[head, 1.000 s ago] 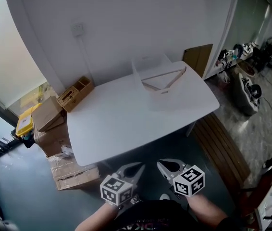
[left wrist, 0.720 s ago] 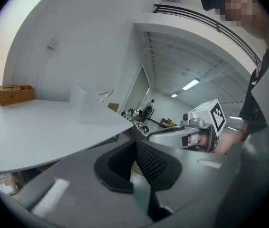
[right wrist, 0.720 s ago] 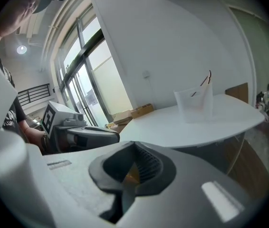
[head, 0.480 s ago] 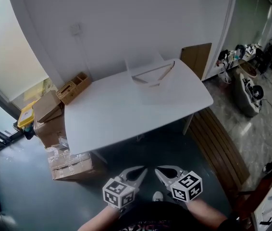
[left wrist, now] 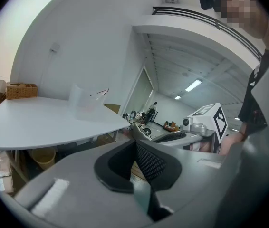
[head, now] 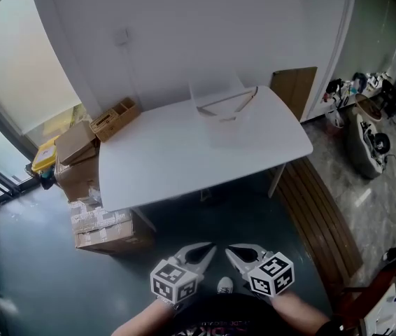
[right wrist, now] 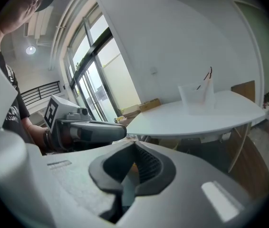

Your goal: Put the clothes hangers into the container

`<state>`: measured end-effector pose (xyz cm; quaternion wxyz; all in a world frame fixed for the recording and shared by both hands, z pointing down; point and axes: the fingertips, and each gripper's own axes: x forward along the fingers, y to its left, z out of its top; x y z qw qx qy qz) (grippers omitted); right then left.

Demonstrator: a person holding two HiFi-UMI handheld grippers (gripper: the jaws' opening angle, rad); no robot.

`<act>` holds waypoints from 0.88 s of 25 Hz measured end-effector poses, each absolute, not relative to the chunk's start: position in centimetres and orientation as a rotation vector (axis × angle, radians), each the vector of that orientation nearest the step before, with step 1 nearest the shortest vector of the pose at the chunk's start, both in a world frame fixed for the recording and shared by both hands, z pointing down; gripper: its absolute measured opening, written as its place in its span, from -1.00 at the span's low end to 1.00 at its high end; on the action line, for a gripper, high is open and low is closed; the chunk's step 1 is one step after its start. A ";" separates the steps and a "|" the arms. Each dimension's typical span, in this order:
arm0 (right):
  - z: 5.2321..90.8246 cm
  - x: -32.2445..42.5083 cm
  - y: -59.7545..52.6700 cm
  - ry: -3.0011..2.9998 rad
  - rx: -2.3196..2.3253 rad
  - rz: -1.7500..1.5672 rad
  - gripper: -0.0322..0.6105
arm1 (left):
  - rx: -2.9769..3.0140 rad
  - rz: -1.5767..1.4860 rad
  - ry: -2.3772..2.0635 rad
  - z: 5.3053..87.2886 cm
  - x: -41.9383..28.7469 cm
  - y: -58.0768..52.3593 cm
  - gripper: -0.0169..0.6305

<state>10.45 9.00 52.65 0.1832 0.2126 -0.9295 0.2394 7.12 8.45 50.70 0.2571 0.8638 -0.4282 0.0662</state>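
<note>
A clear plastic container (head: 219,107) stands at the far edge of the white table (head: 184,163), with wooden clothes hangers (head: 227,106) leaning inside it. The container (right wrist: 197,95) shows far off in the right gripper view and small (left wrist: 84,99) in the left gripper view. My left gripper (head: 210,247) and right gripper (head: 229,248) are side by side at the bottom of the head view, well short of the table, over dark floor. Both are shut with nothing between the jaws.
Cardboard boxes (head: 79,166) and a wooden crate (head: 114,117) are stacked left of the table. A wooden slatted bench (head: 320,219) lies on the right. Beyond it sits assorted gear on the floor (head: 369,128). A white wall runs behind the table.
The table and container have shrunk and receded up the head view. Both grippers stay together at the bottom edge, shut throughout.
</note>
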 end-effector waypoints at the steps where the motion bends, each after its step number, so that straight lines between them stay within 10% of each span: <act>1: 52.7 10.5 9.2 -2.625 0.595 0.677 -0.89 | 2.343 0.185 -1.167 50.8 7.3 8.7 -0.93; 22: 52.2 12.7 10.7 -2.654 0.572 0.671 -0.89 | 2.359 0.175 -1.201 49.8 9.6 10.5 -0.93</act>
